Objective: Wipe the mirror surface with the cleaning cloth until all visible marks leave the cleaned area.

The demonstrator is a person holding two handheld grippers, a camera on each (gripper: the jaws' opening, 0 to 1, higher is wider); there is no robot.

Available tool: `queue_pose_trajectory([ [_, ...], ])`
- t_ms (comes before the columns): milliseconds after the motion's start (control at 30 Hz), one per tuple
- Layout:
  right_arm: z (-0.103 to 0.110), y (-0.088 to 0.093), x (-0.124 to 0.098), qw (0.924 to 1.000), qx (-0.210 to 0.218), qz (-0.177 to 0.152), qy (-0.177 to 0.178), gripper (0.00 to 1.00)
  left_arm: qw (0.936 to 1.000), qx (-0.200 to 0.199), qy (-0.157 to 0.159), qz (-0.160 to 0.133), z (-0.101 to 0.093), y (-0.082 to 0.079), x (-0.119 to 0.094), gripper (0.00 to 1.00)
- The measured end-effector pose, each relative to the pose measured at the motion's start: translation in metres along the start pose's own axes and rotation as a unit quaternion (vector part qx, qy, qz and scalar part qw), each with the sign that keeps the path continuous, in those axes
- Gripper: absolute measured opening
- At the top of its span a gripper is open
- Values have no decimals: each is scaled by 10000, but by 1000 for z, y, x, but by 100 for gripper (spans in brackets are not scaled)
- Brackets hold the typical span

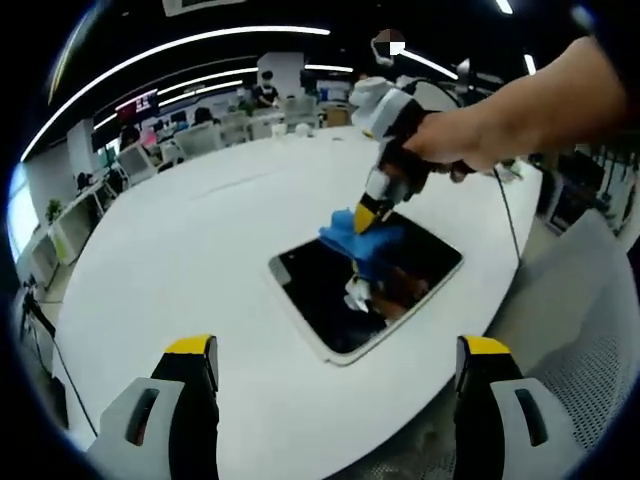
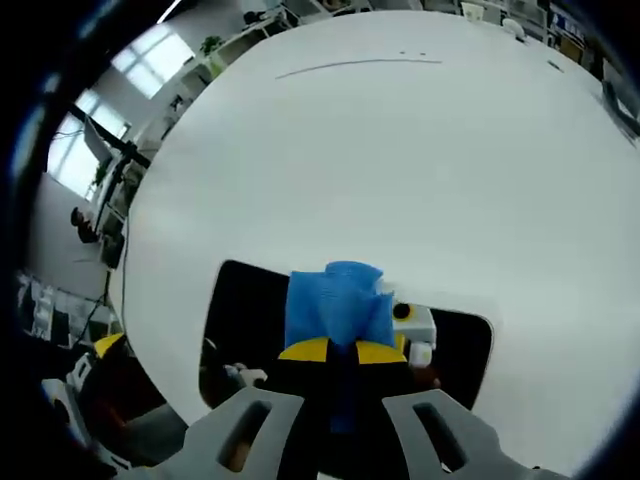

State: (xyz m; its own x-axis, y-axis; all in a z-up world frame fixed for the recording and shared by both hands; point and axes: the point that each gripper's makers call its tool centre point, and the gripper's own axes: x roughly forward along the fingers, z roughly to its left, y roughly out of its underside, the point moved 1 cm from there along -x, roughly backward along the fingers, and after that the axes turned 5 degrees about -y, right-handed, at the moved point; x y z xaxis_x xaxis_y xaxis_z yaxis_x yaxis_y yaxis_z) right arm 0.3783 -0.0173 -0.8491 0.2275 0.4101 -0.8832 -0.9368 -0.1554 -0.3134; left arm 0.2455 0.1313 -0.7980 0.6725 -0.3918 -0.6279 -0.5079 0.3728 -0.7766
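A flat rectangular mirror (image 1: 400, 262) with a pale rim lies on the white table (image 1: 190, 250). In the left gripper view my right gripper (image 1: 366, 215), held by a hand, is shut on a blue cleaning cloth (image 1: 362, 238) and presses it onto the mirror's far part. In the right gripper view the cloth (image 2: 333, 300) bunches between my right gripper's (image 2: 341, 350) yellow-tipped jaws, over the dark mirror (image 2: 245, 310). My left gripper (image 1: 338, 350) stands open near the table's front edge, short of the mirror, with nothing between its jaws.
The round white table spreads wide around the mirror. A grey mesh chair (image 1: 590, 320) stands at the right beside the table's edge. Desks, monitors and seated people (image 1: 265, 92) line the far side of the room. A cable (image 1: 510, 215) runs off the table's right side.
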Motion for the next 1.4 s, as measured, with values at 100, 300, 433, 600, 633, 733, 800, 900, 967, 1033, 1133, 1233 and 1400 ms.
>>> queue_pose_trajectory([
  [100, -1, -1, 0, 9999, 132, -26, -5, 2, 9999, 64, -44, -88, 1, -2, -1, 99],
  [300, -2, -4, 2, 9999, 145, -85, 23, 2, 9997, 240, -91, -35, 2, 1, -1, 99],
  [433, 0, -2, 0, 9997, 191, -147, 33, 2, 9996, 240, -65, -133, 2, -2, -4, 99],
  [600, 1, 1, -4, 9997, 174, -163, 52, 2, 9997, 120, -124, -188, 5, -4, -4, 99],
  [633, 0, 1, -5, 9997, 175, -154, 35, 2, 9997, 119, -133, -195, 5, -5, -5, 99],
  [733, -7, 2, -8, 9998, 162, -113, 52, 2, 9994, -49, -133, -317, 8, -9, -7, 99],
  [800, -13, 3, -10, 9997, 204, -79, 54, 2, 9992, -121, -92, -363, 7, -11, -7, 99],
  [900, -21, 6, -13, 9997, 207, -70, 82, 2, 9984, -190, 69, -537, 2, -16, -9, 99],
  [967, -26, 6, -14, 9997, 208, -47, 101, 2, 9978, -220, 31, -623, 4, -19, -9, 99],
  [1033, -29, 6, -15, 9997, 211, -27, 120, 2, 9973, -311, 86, -653, 4, -20, -9, 99],
  [1133, -29, 6, -14, 9997, 197, -19, 107, 2, 9975, -314, 156, -609, 1, -20, -8, 99],
  [1233, -30, 4, -13, 9998, 163, -16, 124, 2, 9980, -379, 135, -481, 2, -17, -6, 99],
  [1400, -34, 4, -13, 9993, 359, -34, 55, 2, 9987, -305, 116, -389, 1, -13, -4, 99],
])
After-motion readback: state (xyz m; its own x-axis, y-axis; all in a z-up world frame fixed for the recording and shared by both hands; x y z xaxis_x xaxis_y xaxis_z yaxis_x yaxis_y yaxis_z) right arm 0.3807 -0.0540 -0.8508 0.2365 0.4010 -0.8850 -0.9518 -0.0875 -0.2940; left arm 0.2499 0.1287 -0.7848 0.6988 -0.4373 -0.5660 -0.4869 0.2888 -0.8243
